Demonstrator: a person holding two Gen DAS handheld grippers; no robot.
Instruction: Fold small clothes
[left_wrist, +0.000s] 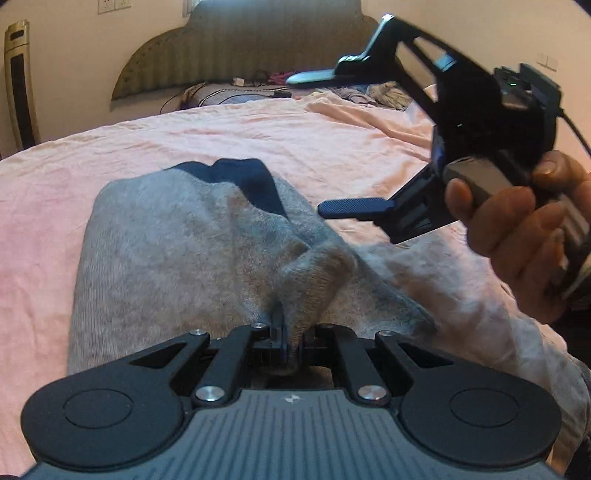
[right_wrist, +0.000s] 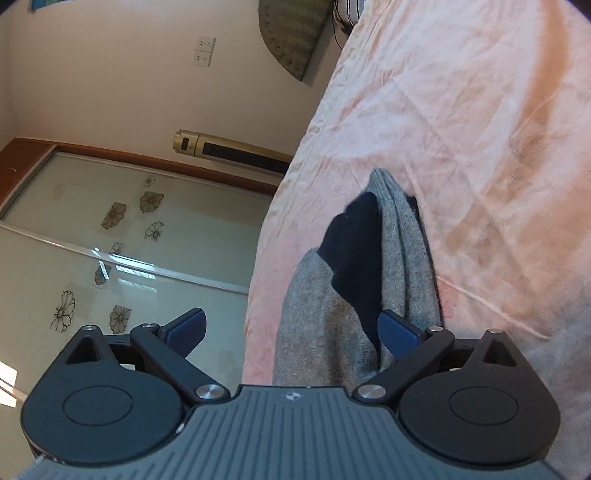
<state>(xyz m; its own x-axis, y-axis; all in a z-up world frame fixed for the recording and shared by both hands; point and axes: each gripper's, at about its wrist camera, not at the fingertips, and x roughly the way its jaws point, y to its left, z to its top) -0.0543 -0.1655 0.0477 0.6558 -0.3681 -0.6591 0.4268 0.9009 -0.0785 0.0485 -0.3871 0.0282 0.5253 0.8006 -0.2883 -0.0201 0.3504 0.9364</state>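
A grey knit garment (left_wrist: 177, 251) with a dark navy part (left_wrist: 255, 184) lies on the pink bed sheet (left_wrist: 110, 155). My left gripper (left_wrist: 290, 343) is shut on a bunched fold of the grey garment at its near edge. My right gripper (left_wrist: 314, 144) is held in a hand above the garment's right side, rolled sideways, its fingers wide open and empty. In the right wrist view the garment (right_wrist: 317, 332) shows folded on the sheet (right_wrist: 461, 129), and the open right gripper (right_wrist: 295, 328) hovers over its near end.
A padded headboard (left_wrist: 229, 48) and a heap of clothes and cables (left_wrist: 369, 92) lie at the far end of the bed. A tall gold tower appliance (right_wrist: 229, 151) stands by the wall, beside glass sliding doors (right_wrist: 110, 240).
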